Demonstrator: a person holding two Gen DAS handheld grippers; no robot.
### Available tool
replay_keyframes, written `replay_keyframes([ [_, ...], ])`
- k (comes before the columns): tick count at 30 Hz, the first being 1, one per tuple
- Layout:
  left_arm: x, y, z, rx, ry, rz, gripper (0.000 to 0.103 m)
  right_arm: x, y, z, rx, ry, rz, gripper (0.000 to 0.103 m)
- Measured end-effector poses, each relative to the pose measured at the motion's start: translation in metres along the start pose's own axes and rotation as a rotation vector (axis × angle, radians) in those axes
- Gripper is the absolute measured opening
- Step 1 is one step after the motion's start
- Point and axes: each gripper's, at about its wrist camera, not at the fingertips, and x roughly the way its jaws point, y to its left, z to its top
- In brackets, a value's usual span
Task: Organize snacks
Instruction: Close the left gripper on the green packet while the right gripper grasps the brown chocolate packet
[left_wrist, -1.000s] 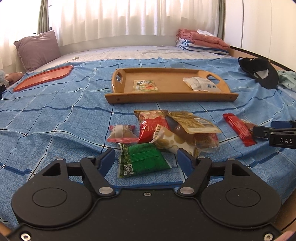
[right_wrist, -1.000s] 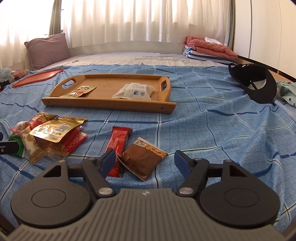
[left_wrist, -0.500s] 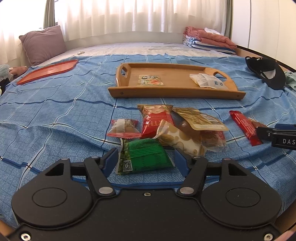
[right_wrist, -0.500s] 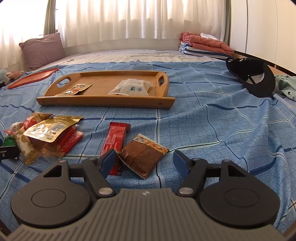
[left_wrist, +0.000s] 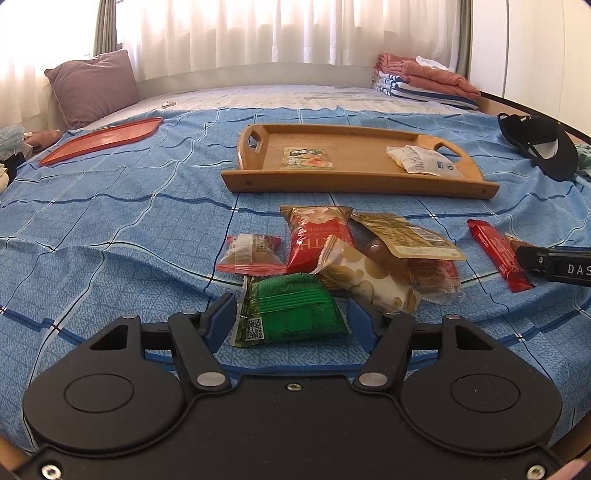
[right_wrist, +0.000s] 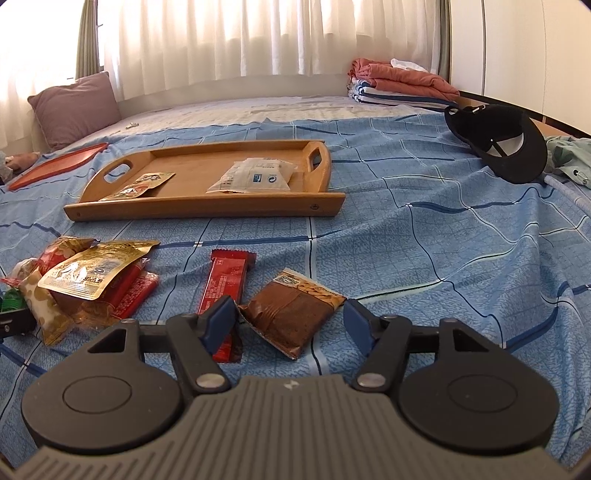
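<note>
In the left wrist view, the left gripper (left_wrist: 291, 317) pointed down at a small green foil snack packet (left_wrist: 290, 310) that lay flat on the blue checked bedsheet (left_wrist: 110, 229). The packet sat between the two blue fingertips (left_wrist: 221, 321); whether the pads already pressed on its sides I could not tell. Its long axis ran across the jaw gap, from one pad toward the other, so in my judgement a simple closing would catch it by the short ends. Behind it was a heap of other snack bags, and farther away the wooden tray with handles (left_wrist: 354, 184), already carrying two packets. The tray lay straight ahead and slightly to the right.

In the right wrist view, the right gripper (right_wrist: 290, 325) stood released, jaws apart, with a brown chocolate-coloured snack packet (right_wrist: 291, 314) between them but not touched on the right side. This packet lay diagonally, its long axis turned toward the far right. A red wrapped bar (right_wrist: 223, 280) lay just beside the left fingertip. The tray (right_wrist: 203, 210) lay ahead to the left. Each packet was clearly nearer to its own hand.
</note>
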Motion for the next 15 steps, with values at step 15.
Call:
replay_keyframes([
  [15,0.0014,0.0054,-0.0064,-0.030,0.009,0.014,0.068,0.0067,-0.0006,-0.0042,-0.021,0.000,-0.076,0.076],
])
